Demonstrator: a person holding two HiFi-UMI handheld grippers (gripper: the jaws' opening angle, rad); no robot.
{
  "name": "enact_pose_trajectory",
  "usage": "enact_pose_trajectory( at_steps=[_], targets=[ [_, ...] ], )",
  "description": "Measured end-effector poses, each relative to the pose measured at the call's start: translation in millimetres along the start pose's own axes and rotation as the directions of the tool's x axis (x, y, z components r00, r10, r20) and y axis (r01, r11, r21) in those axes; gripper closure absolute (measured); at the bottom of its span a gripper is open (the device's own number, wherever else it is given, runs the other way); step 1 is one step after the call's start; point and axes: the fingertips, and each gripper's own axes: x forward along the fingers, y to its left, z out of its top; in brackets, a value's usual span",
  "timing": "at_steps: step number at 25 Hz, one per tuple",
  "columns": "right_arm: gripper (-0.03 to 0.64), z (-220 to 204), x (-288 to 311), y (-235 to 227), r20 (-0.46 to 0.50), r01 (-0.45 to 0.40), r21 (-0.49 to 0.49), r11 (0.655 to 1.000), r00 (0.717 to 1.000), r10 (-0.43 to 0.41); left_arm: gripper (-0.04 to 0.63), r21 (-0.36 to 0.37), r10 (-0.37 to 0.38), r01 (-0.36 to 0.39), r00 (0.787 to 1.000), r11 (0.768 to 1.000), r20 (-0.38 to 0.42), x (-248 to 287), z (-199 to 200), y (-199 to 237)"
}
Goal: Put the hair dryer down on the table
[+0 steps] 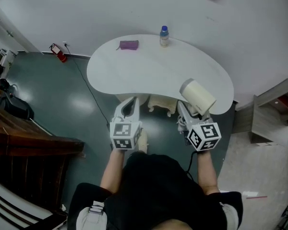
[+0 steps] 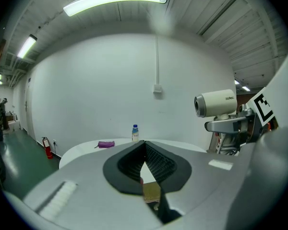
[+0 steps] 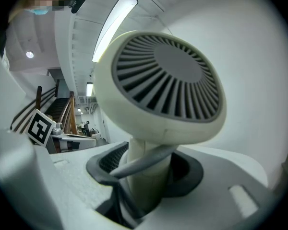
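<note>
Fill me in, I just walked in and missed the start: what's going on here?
A person at a white table holds a gripper in each hand. The right gripper is clamped on the handle of a cream hair dryer, holding it upright by the table's near edge, not yet laid down. The left gripper is shut and empty. A bottle and a purple pouch sit at the far side.

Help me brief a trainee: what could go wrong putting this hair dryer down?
1. The hair dryer sits top-heavy above the right gripper near the front edge of the table; placed there, it might roll off.
2. Its cord crosses the handle between the fingers and could snag on release.
</note>
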Motion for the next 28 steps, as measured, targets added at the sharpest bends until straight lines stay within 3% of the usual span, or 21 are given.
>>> enact_pose_trajectory(
  at_steps=[12, 28],
  targets=[
    [0.405, 24.4, 107.6, 8.8, -0.025, 0.034, -0.033, 0.999, 0.999, -0.034, 0.591, -0.016, -0.033, 0.034, 0.999, 0.999, 0.004, 70.4, 24.9, 89.8],
    [0.405, 32.2, 225.5, 51.4, -0.054, -0.003, -0.046, 0.999, 0.999, 0.001, 0.591, -0.035, -0.013, 0.013, 1.000, 0.999, 0.006, 111.1, 31.3, 199.1]
  ],
)
